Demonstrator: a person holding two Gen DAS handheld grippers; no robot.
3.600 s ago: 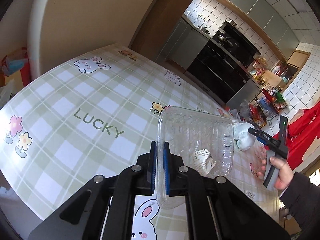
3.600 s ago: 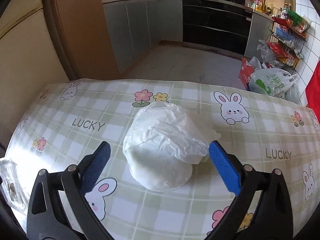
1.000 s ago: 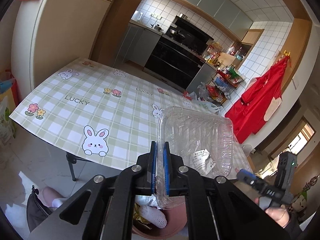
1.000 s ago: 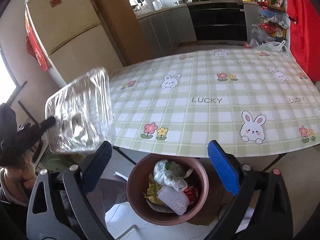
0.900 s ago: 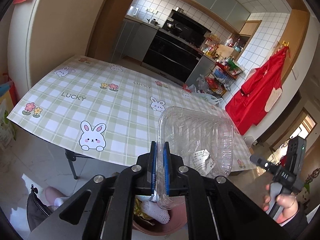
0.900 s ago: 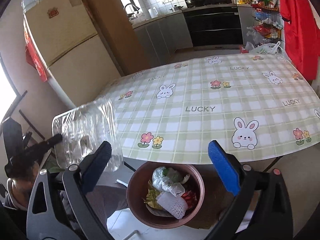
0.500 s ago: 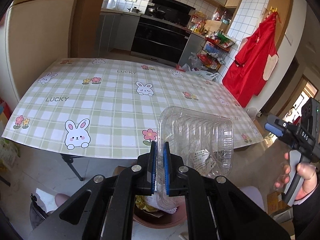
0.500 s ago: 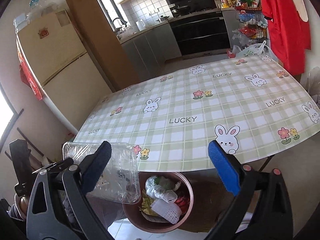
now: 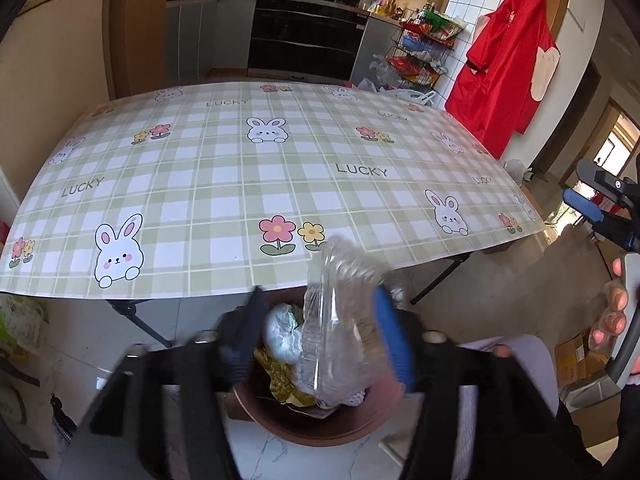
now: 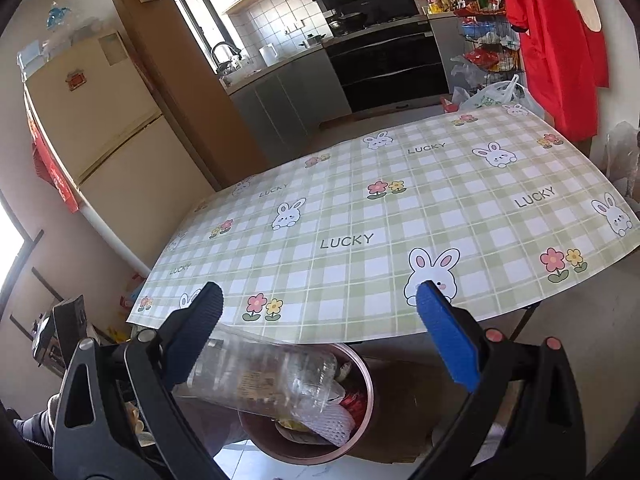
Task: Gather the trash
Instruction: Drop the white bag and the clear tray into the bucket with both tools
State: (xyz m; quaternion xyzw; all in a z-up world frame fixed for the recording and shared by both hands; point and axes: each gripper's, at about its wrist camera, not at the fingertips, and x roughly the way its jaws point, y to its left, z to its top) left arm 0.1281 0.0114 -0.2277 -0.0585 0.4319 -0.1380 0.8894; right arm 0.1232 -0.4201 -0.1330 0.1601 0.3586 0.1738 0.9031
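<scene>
The word "LUCKY" is printed several times across the green-and-white checked oilcloth covering the desk (image 9: 240, 184), among cartoon rabbits and pink and yellow flowers. The clear ribbed plastic clamshell container (image 9: 340, 328) carries a small printed label, too blurred to read. The left gripper (image 9: 320, 332) has just been opening its blue-padded fingers; they stand apart now, with the container loose between them over the round reddish-brown trash bin (image 9: 320, 428), which stands on the pale marbled floor under the desk's near edge. The left view shows a crumpled white bag (image 9: 282, 334) and a yellowish wrapper in the bin. The right view adds a white foam fruit net (image 10: 332, 424) and something red there, and shows the container (image 10: 264, 380) lying tilted across the bin's rim (image 10: 368, 384). The right gripper (image 10: 320, 336) holds its fingers wide, with nothing between them. Only the left view shows the hand (image 9: 612, 316) gripping the right gripper's handle.
</scene>
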